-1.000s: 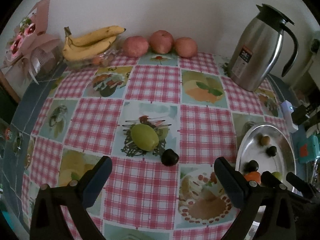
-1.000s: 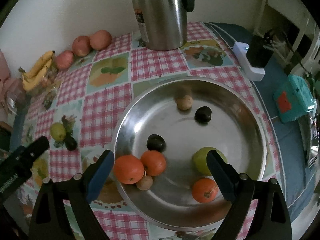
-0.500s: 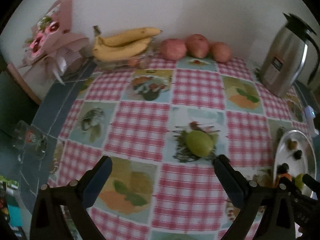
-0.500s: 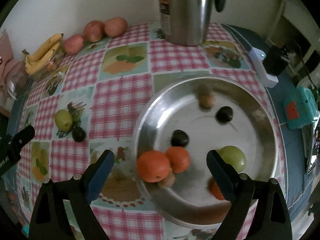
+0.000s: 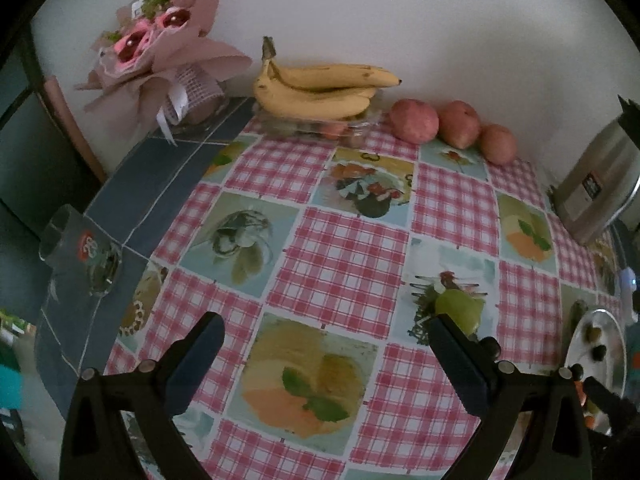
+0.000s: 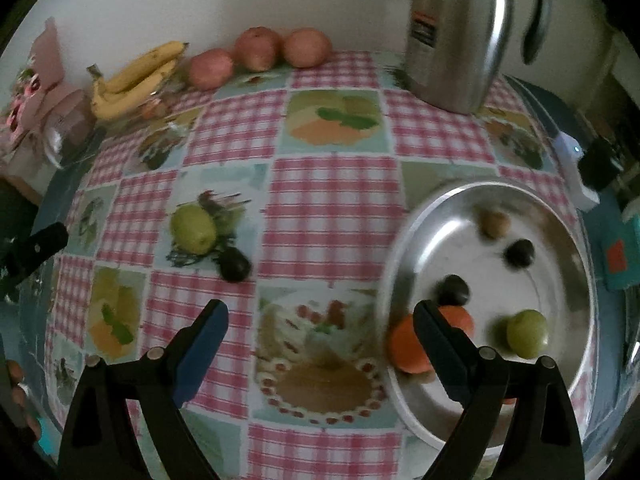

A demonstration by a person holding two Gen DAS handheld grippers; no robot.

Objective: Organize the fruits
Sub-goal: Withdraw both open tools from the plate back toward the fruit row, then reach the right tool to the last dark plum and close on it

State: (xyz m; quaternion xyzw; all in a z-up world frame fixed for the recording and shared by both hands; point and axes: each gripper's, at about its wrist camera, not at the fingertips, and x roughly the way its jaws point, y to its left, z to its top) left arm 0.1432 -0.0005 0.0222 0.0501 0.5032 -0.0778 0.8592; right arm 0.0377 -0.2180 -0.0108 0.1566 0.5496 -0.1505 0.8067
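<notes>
A green pear (image 6: 193, 228) lies on the checked tablecloth with a dark plum (image 6: 235, 264) beside it. The pear also shows in the left wrist view (image 5: 459, 309), half behind a finger. A steel plate (image 6: 568, 224) at the right holds oranges (image 6: 406, 348), a green fruit (image 6: 527, 333), dark plums (image 6: 453, 290) and a brown fruit (image 6: 495, 221). Bananas (image 5: 320, 90) and three red apples (image 5: 414, 120) lie at the wall. My left gripper (image 5: 326, 342) is open and empty, left of the pear. My right gripper (image 6: 320, 330) is open and empty, between plum and plate.
A steel thermos jug (image 6: 460, 36) stands at the back right. A pink wrapped bouquet (image 5: 160, 60) stands at the back left corner. A drinking glass (image 5: 86, 254) sits near the table's left edge. A white charger (image 6: 576, 176) and teal device lie right of the plate.
Both grippers have swung left. The plate has slid to the right of the right wrist view and the pear and plum have come nearer its middle. The left view now takes in the table's left edge.
</notes>
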